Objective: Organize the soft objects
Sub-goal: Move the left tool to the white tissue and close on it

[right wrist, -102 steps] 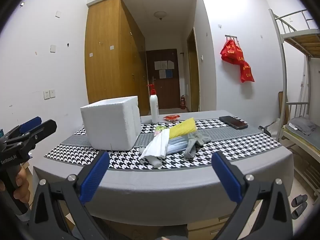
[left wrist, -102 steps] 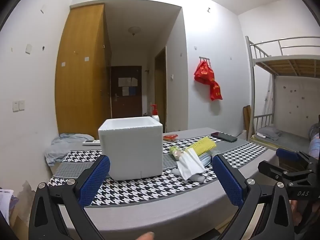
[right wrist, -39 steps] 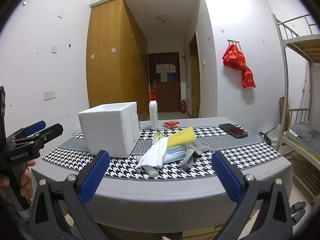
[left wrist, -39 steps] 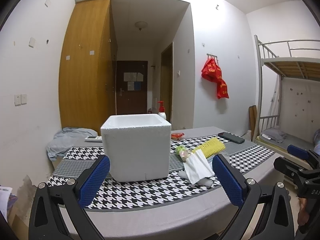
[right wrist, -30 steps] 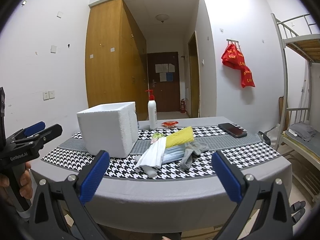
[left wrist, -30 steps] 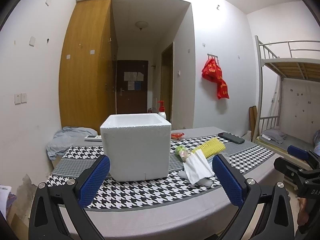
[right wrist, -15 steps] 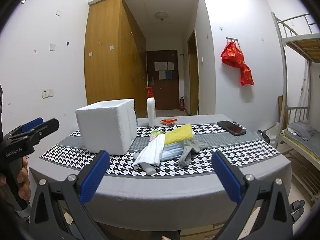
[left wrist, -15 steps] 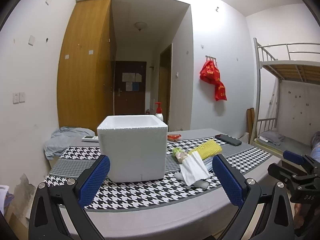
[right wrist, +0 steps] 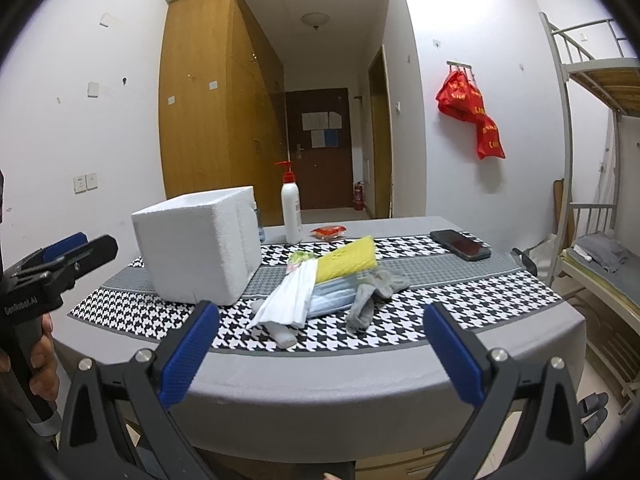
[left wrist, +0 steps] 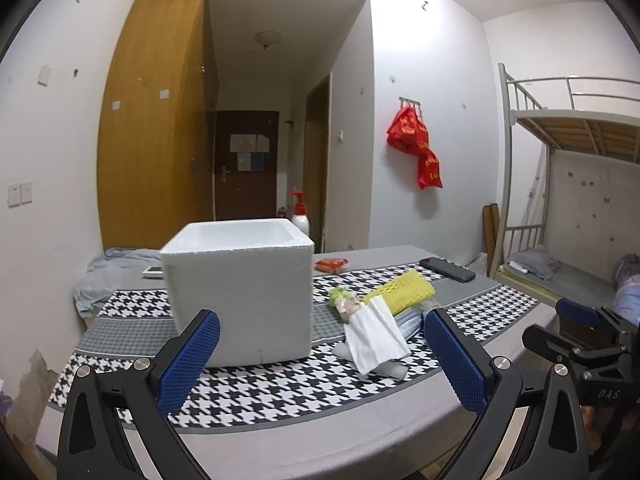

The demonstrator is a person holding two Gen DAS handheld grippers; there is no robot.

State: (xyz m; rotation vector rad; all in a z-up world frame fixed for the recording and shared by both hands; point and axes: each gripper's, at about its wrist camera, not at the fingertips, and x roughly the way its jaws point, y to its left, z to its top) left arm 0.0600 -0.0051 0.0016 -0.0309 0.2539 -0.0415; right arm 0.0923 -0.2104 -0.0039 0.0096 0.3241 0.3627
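A white foam box (left wrist: pixel 240 292) (right wrist: pixel 200 252) stands open-topped on the houndstooth table runner (left wrist: pixel 280 388). Right of it lies a pile of soft things: a white tissue (right wrist: pixel 290 296) (left wrist: pixel 374 338), a yellow mesh sleeve (right wrist: pixel 346 260) (left wrist: pixel 404 290), a blue face mask (right wrist: pixel 334 298), a grey sock (right wrist: pixel 374 292) and a green-topped bundle (left wrist: pixel 342 298). My left gripper (left wrist: pixel 320 360) is open and empty, short of the table's near edge. My right gripper (right wrist: pixel 320 352) is open and empty, also short of the edge.
A pump bottle (right wrist: pixel 291 208), a red packet (right wrist: pixel 329 232) and a black phone (right wrist: pixel 460 244) lie toward the back of the table. Blue-grey cloth (left wrist: pixel 108 276) lies at the far left. A bunk bed (right wrist: pixel 600 184) stands to the right.
Both grippers have drifted slightly closer to the table and a little lower. Nothing on the table has moved, and both stay open.
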